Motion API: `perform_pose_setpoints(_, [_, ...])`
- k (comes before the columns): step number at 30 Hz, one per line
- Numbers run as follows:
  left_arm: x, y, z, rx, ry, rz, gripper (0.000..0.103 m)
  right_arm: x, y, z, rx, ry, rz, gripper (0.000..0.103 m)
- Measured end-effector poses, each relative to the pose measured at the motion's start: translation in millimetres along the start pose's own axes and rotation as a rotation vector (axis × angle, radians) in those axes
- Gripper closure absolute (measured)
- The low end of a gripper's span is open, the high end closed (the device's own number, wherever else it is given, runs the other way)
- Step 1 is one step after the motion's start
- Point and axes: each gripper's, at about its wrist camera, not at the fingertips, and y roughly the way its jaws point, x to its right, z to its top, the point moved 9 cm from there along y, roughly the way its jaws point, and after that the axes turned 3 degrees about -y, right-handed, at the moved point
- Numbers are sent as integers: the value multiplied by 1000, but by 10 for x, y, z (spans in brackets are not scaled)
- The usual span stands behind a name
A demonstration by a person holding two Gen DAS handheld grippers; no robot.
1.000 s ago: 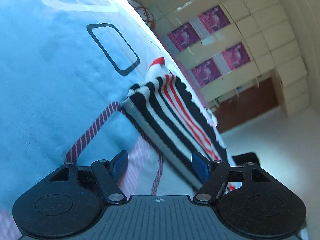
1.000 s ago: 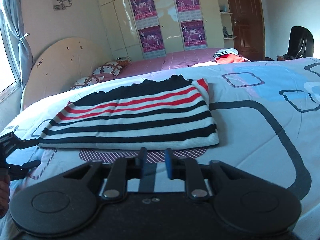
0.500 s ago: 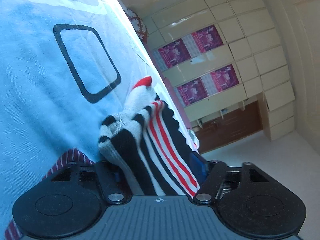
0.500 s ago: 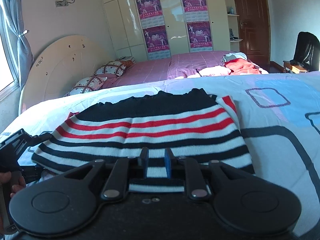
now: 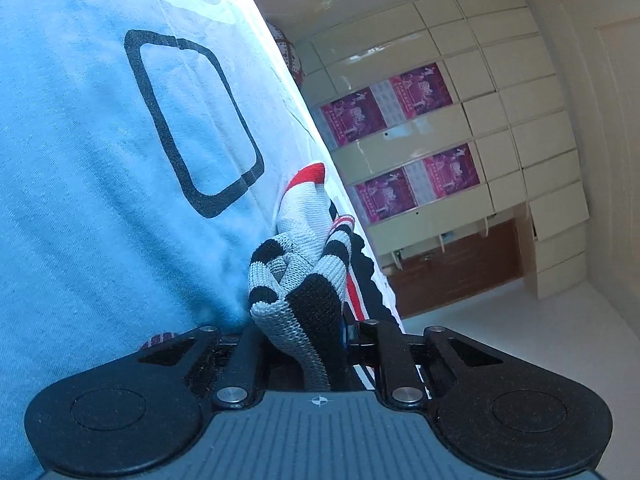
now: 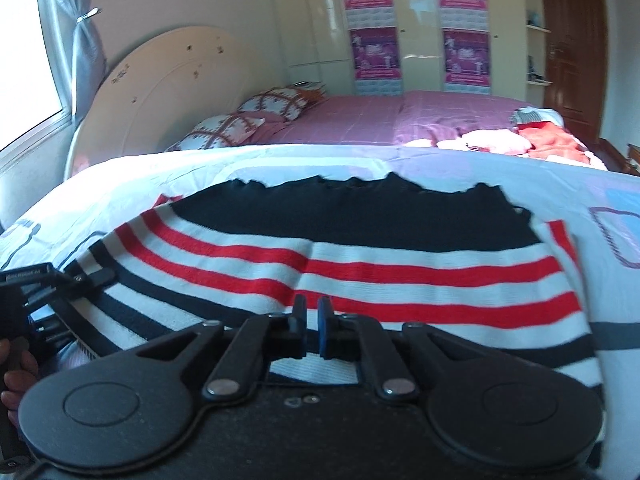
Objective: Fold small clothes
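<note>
A folded knit top (image 6: pixel 360 264) with black, white and red stripes lies on the patterned bed sheet (image 6: pixel 120 176). My left gripper (image 5: pixel 298 332) is shut on the top's left edge, and the bunched fabric (image 5: pixel 304 280) rises between its jaws. It also shows at the left of the right wrist view (image 6: pixel 80 280). My right gripper (image 6: pixel 312 320) has its fingers nearly together with a narrow gap, low over the top's near edge. I see no cloth between them.
The blue and white sheet with black rounded outlines (image 5: pixel 192 120) fills the left wrist view. Behind stands a second bed with a pink cover (image 6: pixel 380 120), pillows (image 6: pixel 248 116) and a clothes pile (image 6: pixel 520 140). A wardrobe with posters (image 6: pixel 420 24) lines the far wall.
My left gripper moved onto the top's edge and closed on it, bunching the fabric. My right gripper moved forward over the top's near edge, its fingers staying together.
</note>
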Motion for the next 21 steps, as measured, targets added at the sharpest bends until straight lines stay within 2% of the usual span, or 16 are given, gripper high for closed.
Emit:
perform_pose_setpoints(4, [-5, -191, -48, 33, -1, -16, 89, -35, 195, -142, -75, -33, 16, 99])
perform_pose_setpoints(7, [-92, -252, -68, 55, -24, -1, 89, -5, 173, -159, -54, -22, 32, 99])
perform_pose_setpoints(10, [-77, -207, -53, 53, 3, 28, 89, -1, 155, -167, -48, -39, 35, 100])
perform_pose_setpoints(13, [-23, -212, -26, 50, 11, 27, 89, -5, 156, -196, -39, -61, 34, 101])
perform_pose_setpoints(16, [241, -296, 10, 68, 49, -17, 89, 15, 192, -211, -31, -43, 31, 101])
perform_pose_setpoints(21, [1195, -328, -26, 47, 284, -113, 89, 31, 206, -207, -41, -26, 41, 102])
